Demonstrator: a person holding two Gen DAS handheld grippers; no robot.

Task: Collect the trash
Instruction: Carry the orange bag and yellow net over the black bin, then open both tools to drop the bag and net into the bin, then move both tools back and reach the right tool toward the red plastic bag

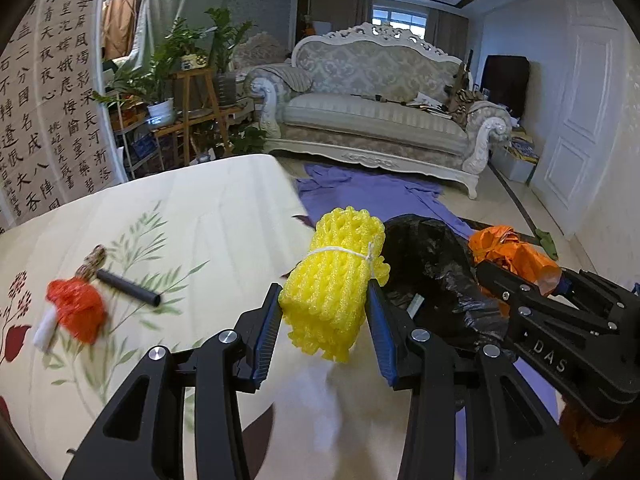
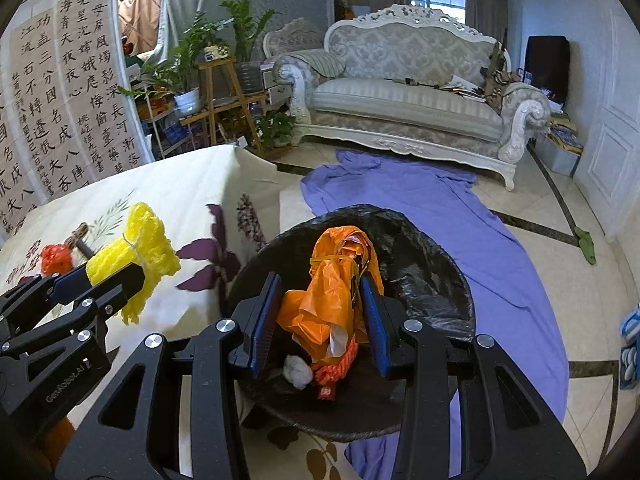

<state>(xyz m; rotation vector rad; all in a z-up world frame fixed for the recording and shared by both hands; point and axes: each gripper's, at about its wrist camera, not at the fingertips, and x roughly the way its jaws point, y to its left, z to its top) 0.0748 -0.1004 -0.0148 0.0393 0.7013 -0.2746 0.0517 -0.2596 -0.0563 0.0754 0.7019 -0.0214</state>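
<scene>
Two tongs hang at the bin: left tongs (image 1: 324, 320) clamp a yellow foam bundle (image 1: 334, 280) beside the bench (image 1: 208, 200) edge, right tongs (image 2: 320, 320) pinch an orange plastic bag (image 2: 332, 280) over the black-lined bin (image 2: 432, 280). Released now, the foam would likely miss the rim and hit the floor. On the bench: one red wad (image 1: 76, 312), one black tube (image 1: 128, 288), one speckled scrap (image 1: 94, 260).

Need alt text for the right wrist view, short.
The right gripper holds a crumpled orange plastic bag over a black-lined trash bin. At left, the left gripper holds a yellow foam net bundle above a floral tablecloth.
</scene>
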